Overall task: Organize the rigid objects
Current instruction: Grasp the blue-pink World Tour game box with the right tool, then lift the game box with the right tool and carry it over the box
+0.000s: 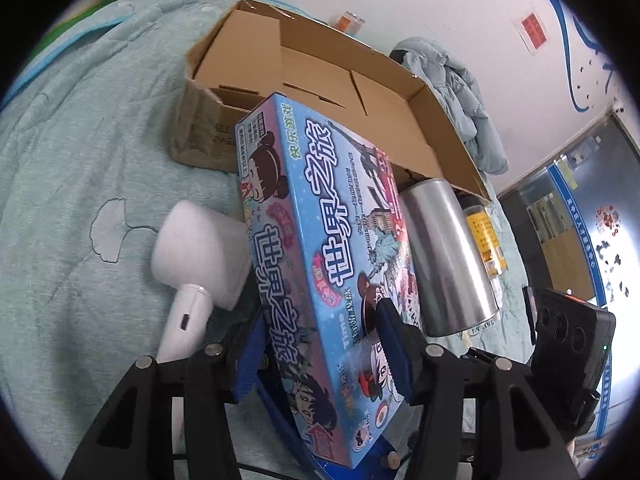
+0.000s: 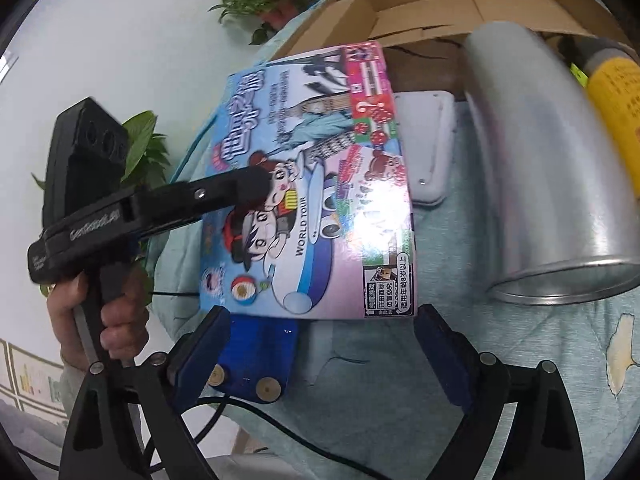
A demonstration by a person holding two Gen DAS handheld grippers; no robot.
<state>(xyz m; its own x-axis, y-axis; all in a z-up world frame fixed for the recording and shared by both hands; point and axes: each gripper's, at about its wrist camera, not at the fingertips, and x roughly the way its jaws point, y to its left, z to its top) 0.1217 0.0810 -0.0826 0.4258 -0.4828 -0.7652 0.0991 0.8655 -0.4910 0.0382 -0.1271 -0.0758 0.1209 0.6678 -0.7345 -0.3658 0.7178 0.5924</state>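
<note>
Green quilt (image 1: pixel 68 184), carton (image 1: pixel 320 80) behind, left gripper (image 1: pixel 320 344) clamped on game box (image 1: pixel 316 216), right gripper (image 2: pixel 320 344) spread wide at its edge, touch unclear.

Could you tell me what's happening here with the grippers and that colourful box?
A person holds a gripper in each hand over a quilted bed. The left gripper is clamped on a blue game box, tilted on edge in front of an open cardboard box. The right gripper is open, its fingers flanking the box's lower edge. A silver can and white hair dryer lie alongside.
</note>
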